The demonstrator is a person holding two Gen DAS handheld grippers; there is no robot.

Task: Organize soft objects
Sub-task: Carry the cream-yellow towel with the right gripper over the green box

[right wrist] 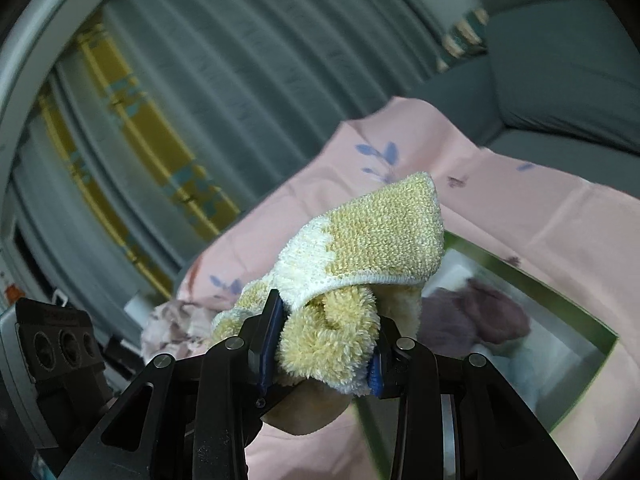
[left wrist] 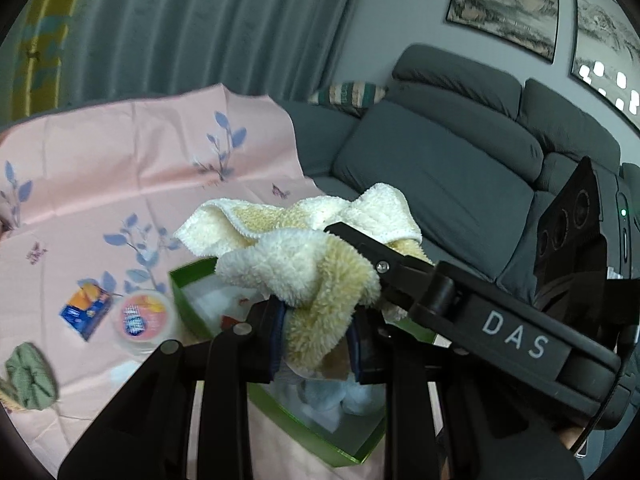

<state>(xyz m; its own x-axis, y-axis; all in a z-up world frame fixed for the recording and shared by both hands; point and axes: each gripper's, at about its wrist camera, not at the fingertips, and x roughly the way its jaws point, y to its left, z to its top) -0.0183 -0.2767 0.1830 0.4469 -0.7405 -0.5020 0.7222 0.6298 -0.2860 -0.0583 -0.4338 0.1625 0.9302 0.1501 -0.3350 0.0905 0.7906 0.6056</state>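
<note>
Judging by the contents, the job is partly done: pale soft things already lie in the green box (left wrist: 188, 300) below both tongs, while a green cloth (left wrist: 28, 376) sits on the table far left of them. The left tongs (left wrist: 316, 344) pinch the yellow towel (left wrist: 320, 280) above the box; the right tongs (right wrist: 320, 360) clamp its other end.

pink floral cloth (left wrist: 120, 184) (wrinkled) bears green box (left wrist: 188, 300), carton (left wrist: 85, 312), cup (left wrist: 142, 318).
</note>
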